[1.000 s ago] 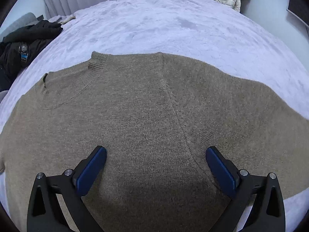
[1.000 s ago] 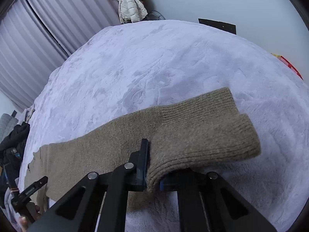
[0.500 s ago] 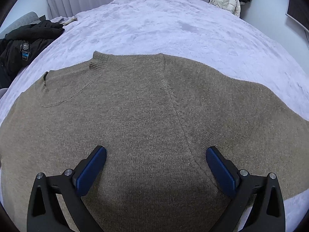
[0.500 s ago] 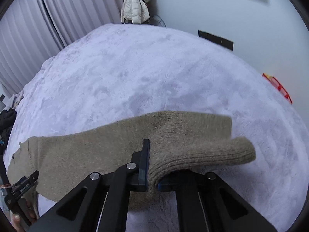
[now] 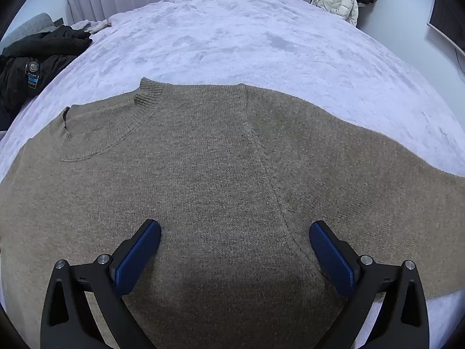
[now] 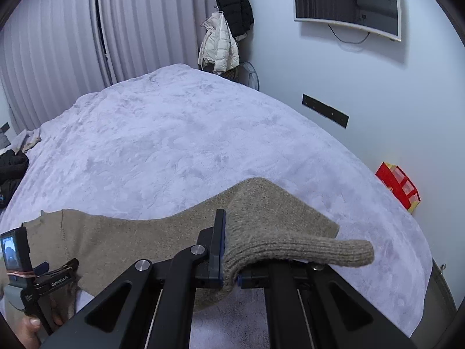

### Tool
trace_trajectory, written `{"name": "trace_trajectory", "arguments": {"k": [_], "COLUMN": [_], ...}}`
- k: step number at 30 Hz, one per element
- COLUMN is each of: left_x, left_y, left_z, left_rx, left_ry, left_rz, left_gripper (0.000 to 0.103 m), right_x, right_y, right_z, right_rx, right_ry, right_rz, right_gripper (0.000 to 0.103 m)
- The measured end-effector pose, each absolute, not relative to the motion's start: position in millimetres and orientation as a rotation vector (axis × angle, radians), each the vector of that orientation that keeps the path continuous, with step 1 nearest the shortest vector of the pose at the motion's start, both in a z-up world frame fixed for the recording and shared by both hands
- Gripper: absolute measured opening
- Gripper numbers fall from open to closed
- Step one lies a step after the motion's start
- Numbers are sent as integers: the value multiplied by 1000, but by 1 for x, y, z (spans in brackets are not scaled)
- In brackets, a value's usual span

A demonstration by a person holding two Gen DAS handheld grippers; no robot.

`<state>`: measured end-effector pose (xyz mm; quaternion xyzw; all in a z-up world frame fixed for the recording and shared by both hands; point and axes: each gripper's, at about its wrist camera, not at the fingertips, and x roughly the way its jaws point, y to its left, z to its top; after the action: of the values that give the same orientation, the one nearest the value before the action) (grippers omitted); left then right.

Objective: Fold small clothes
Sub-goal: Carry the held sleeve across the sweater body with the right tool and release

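Observation:
A brown knit sweater [image 5: 203,174] lies flat on a bed with a pale lilac blanket [image 5: 247,43], its ribbed neck at the far left. My left gripper [image 5: 232,253] is open and empty, its jaws spread wide just above the sweater's body. My right gripper [image 6: 229,261] is shut on the ribbed cuff [image 6: 290,247] of the sweater's sleeve [image 6: 130,241] and holds it lifted off the blanket, so the cuff drapes over the right finger. The left gripper [image 6: 43,279] also shows at the lower left of the right wrist view.
A black jacket [image 5: 32,64] lies at the bed's left edge. Coats [image 6: 223,37] hang in the far corner by the curtains. A red box [image 6: 398,186] sits past the bed's right edge. A monitor [image 6: 345,0] hangs on the wall.
My right gripper has lifted the sleeve cuff higher and tilted upward, bringing the wall and monitor into view. The left gripper stays open over the sweater, nearly still.

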<state>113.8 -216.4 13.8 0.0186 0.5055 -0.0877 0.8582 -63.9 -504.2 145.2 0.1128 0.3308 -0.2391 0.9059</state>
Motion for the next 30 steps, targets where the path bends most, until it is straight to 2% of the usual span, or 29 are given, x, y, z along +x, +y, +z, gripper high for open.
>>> {"name": "trace_trajectory", "arguments": {"k": [5,9,14,20,27,29,30], "left_x": [114,113,98,74,38,31,28], "left_y": [-150,-74,22,122,196,204,207], "left_z": [47,61,57,49,40,38,38], "left_rx": [-76,-130,-199,-302,-385,-390,-395], "left_ry": [1003,991,994,979,970,970,969], "left_rz": [-142,-68,21,111,159,150,147], "left_gripper": [103,103,103,103,103,103,103], "right_x": [-57,-35,6,48,85,93,96], "right_y": [-452,-374,-257,-125,-13,4,9], "right_z": [198,240,253,189,65,40,28], "right_rx": [164,103,42,-30,-160,-181,-183], "right_ry": [599,537,523,639,853,923,969], "right_rz": [-415,-274,-91,45,64,66,77], "right_gripper": [6,6,6,6,6,10,16]}}
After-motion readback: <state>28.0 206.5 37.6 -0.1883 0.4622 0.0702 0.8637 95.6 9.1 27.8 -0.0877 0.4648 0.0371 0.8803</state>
